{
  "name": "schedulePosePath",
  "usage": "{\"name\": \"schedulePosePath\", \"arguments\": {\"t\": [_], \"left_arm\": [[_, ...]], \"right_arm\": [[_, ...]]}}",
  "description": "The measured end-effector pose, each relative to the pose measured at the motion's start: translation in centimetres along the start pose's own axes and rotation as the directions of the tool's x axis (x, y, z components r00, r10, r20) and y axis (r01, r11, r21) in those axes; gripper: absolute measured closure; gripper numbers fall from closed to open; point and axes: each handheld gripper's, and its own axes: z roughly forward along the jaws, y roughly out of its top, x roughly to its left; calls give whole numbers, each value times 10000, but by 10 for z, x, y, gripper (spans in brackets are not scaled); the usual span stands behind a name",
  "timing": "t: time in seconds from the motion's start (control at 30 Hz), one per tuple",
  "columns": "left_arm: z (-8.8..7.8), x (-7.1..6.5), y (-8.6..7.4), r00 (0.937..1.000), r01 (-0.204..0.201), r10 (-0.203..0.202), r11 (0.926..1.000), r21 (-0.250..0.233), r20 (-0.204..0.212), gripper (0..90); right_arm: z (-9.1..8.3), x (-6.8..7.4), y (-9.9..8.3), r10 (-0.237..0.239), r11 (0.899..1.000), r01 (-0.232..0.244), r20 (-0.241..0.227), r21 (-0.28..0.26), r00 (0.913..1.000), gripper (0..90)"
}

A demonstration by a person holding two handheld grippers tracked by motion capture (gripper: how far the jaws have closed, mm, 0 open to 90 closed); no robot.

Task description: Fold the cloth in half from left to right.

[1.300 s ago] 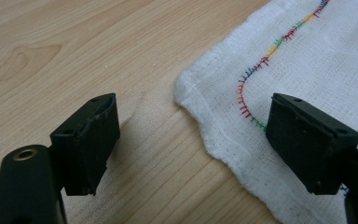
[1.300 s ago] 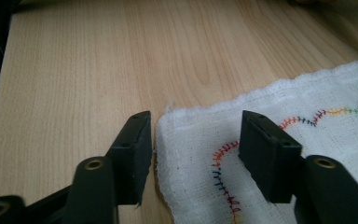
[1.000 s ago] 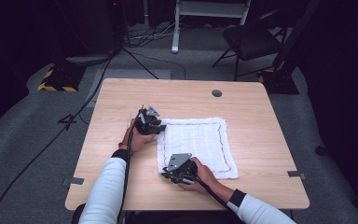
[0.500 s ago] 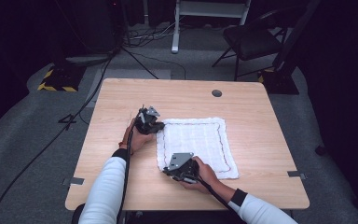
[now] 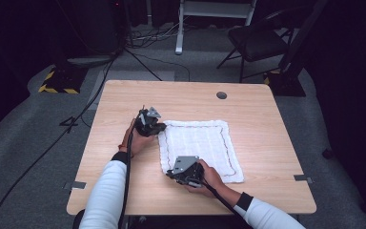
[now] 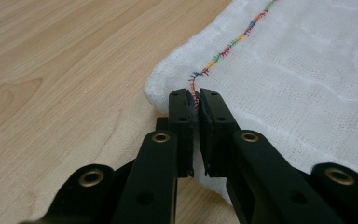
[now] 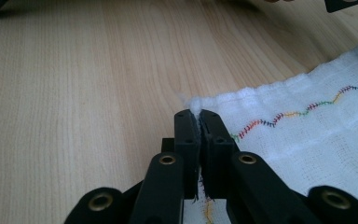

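A white cloth (image 5: 200,145) with a rainbow-stitched border lies flat on the wooden table (image 5: 257,119). My left gripper (image 5: 158,128) sits at the cloth's far left corner. Its jaws have just closed and pinch the stitched corner of the cloth (image 6: 270,70) between their pads, left gripper (image 6: 195,100). My right gripper (image 5: 170,172) is at the near left corner, shut on that corner's edge. In the right gripper view the cloth (image 7: 307,126) is nipped between the pads of the right gripper (image 7: 198,114).
The table has a round cable hole (image 5: 221,95) at the back right. Bare wood lies left of the cloth and along the front edge. A chair (image 5: 259,40) and cables (image 5: 138,57) stand on the floor beyond the table.
Both hands stay in place at the cloth's left corners; the cloth lies as before.
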Motion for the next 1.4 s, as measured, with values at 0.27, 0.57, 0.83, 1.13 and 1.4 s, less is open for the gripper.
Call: {"name": "schedulePosePath", "arguments": {"t": [0.27,0.57,0.83,1.13,1.4], "left_arm": [[-6,-2,4,10000,-1,0,9997,-255,-19,841],[-7,-13,16,9997,-202,195,9978,-630,-111,842],[-11,-22,30,9991,-377,353,9934,-1080,-233,843],[-4,-32,47,9985,-522,493,9901,-1305,-254,842],[12,-49,66,9972,-744,735,9888,-1296,-117,843]], "right_arm": [[-6,-2,0,19,9999,-16,173,-155,9998,867],[-26,-9,-4,163,9991,-144,512,-389,9986,867],[-51,-17,-11,659,9953,-594,853,-771,9942,868],[-75,-22,-23,1096,9904,-986,1152,-968,9873,868],[-97,-25,-41,1396,9870,-1258,1444,-1004,9796,869]]}}
